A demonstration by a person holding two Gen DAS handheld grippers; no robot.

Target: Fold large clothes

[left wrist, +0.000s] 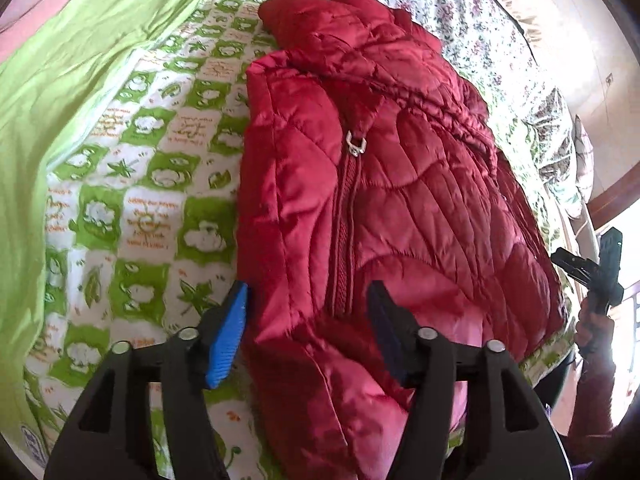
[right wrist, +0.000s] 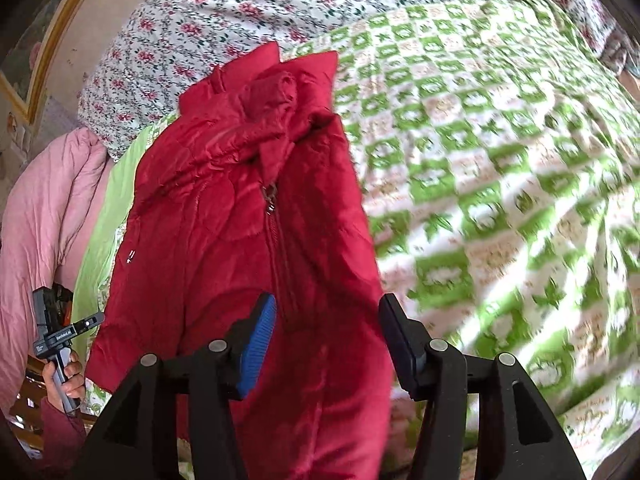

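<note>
Across the middle of both frames, the red quilted jacket (left wrist: pixel 384 208) (right wrist: pixel 248 220) lies zipped on the green-checked quilt (left wrist: pixel 160 184) (right wrist: pixel 500 184). At bottom centre, the left gripper (left wrist: pixel 308 336) and right gripper (right wrist: pixel 326 340) each stand with fingers spread apart over the jacket's lower part, holding nothing.

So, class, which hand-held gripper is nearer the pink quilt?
Left. The left hand-held gripper is held close beside the pink quilt, while the right hand-held gripper hangs on the far side of the red jacket from it.
</note>
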